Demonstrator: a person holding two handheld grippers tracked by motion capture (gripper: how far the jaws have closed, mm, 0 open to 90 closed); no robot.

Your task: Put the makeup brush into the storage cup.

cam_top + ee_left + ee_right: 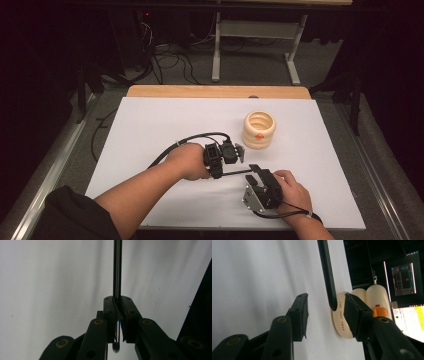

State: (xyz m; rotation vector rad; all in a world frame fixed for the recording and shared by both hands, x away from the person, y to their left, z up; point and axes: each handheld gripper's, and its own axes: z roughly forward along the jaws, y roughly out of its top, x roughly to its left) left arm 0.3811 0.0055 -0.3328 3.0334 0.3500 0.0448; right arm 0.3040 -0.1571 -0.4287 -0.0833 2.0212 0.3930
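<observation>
A thin black brush (236, 173) lies level just above the white table top (165, 125). My left gripper (218, 173) is shut on it near the bristle end. In the left gripper view the handle (117, 265) runs straight ahead out of the shut gripper (117, 300), with the small bristle tip (115, 347) close to the camera. My right gripper (255, 171) is open, and the handle's free end (332, 302) sits between its jaws (325, 300), nearer the right one and touching neither. A cream ribbed cup (259, 130) with an orange spot stands beyond the grippers.
The cream cup (340, 322) appears just behind the right jaw in the right gripper view, and lit screens (404, 280) glow past the table. A wooden strip (215, 91) borders the table's far edge. Cables and a desk frame (217, 45) stand on the floor behind.
</observation>
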